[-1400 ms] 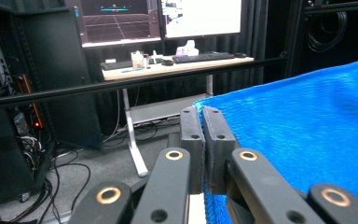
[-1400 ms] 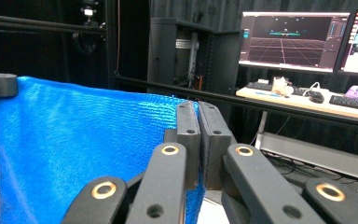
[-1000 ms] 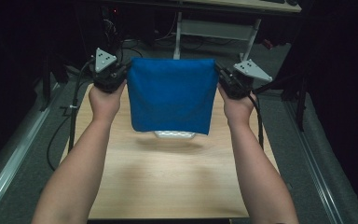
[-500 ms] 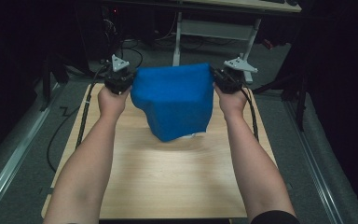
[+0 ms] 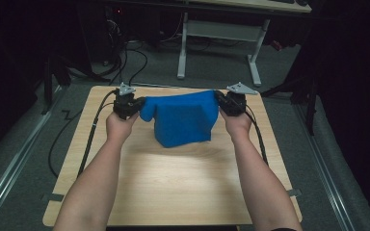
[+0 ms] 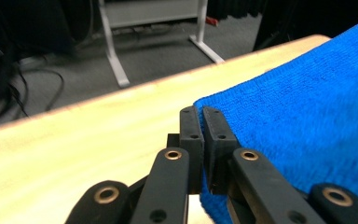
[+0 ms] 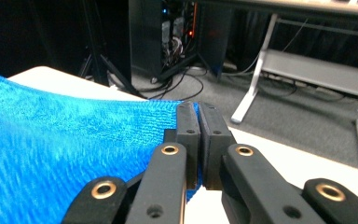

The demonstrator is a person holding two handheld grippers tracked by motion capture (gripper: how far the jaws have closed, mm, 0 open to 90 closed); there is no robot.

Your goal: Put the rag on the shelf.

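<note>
The blue cloth (image 5: 180, 120) hangs spread between the two grippers above the far half of the wooden table (image 5: 173, 187); its top edge runs left to right between them, sagging slightly at the left end; its lower edge lies on or just over the table surface, and the pictures do not settle which.

The left gripper (image 5: 136, 106) sits at the cloth's left top corner, held in the person's left hand (image 5: 120, 127); in the left gripper view its jaws are pressed together with the corner of the cloth (image 6: 307, 130) pinched between them; the fabric passes between the pads and spreads away to the right of that view.

The right gripper (image 5: 221, 103) sits at the cloth's right top corner, held in the right hand (image 5: 237, 126); in the right gripper view its jaws are likewise pressed together on the edge of the cloth (image 7: 51, 149); a sliver of blue shows between the pads, and the fabric spreads away to the left of that view.

Both forearms enter from the near edge of the table and reach toward its far side; a black cable (image 5: 92, 134) trails from the left gripper along the left edge of the table; a white desk frame (image 5: 217, 36) stands on the floor beyond the far edge.
</note>
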